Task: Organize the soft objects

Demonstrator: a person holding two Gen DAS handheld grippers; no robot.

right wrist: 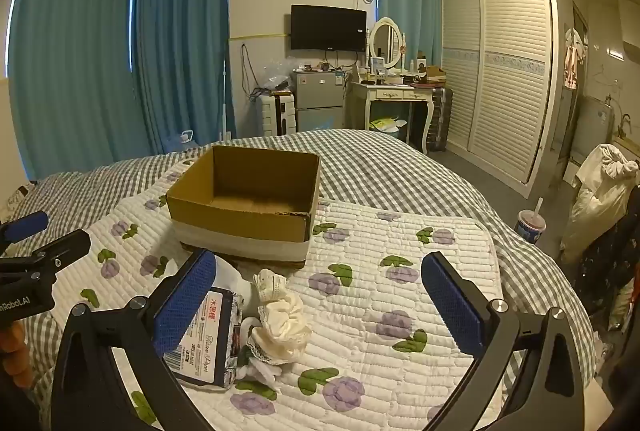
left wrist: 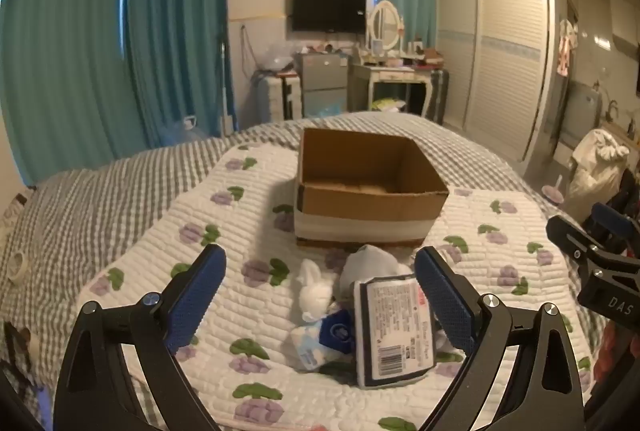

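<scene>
Tissue pack (left wrist: 394,327) between parted jaws – box (left wrist: 368,187) beyond

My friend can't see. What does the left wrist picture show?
The open left gripper hovers over a tissue pack and small soft toys on a flowered quilt. An empty cardboard box sits behind them.

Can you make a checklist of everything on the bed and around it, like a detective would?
Surface: flowered quilt over a checked bedspread.
Job's things: open cardboard box, looks empty; tissue pack, white bunny toy, grey soft toy, cream cloth bundle in a pile before it.
Clutter: tape roll on the bedspread.
Grippers: left gripper open around the pile; right gripper open, holding nothing.
Cables: wires by the fridge.
Surroundings: curtains, TV, wardrobe, dressing table.
</scene>
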